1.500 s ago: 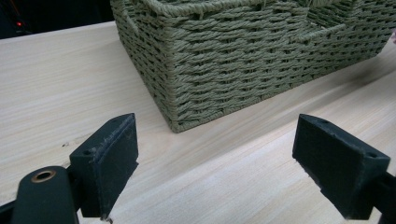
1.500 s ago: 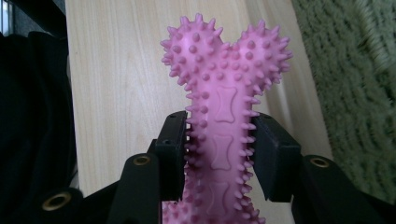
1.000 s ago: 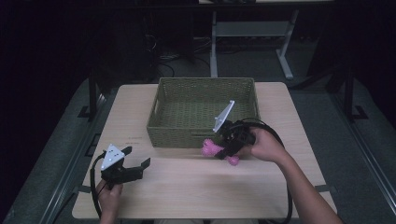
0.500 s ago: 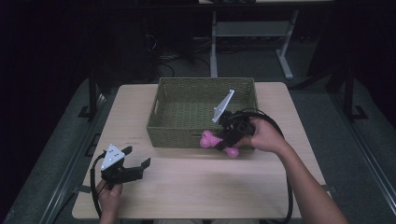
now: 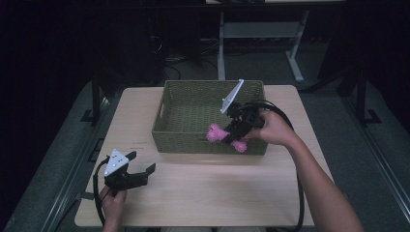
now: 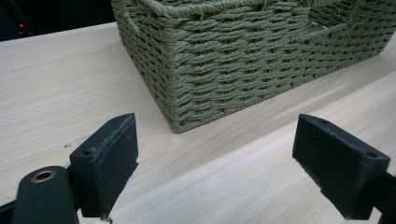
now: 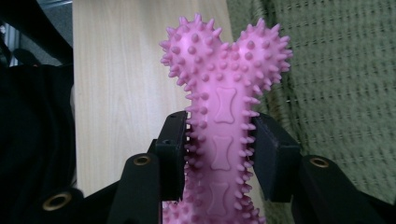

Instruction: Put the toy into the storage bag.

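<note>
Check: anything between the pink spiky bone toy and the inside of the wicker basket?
Only the basket's near wall. The right hand-held gripper holds the pink spiky bone toy at the near rim of the green wicker basket, over that wall. The visible basket floor past it looks bare. The left hand-held gripper rests open, well away.

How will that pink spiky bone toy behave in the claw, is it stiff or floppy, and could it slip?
The pink bone toy probably stays fairly stiff: it stands straight out past the right claw without drooping. Its many small nubs likely give grip, so slipping seems unlikely. It looks light, since the claw carries it by the shaft alone above the basket edge.
</note>
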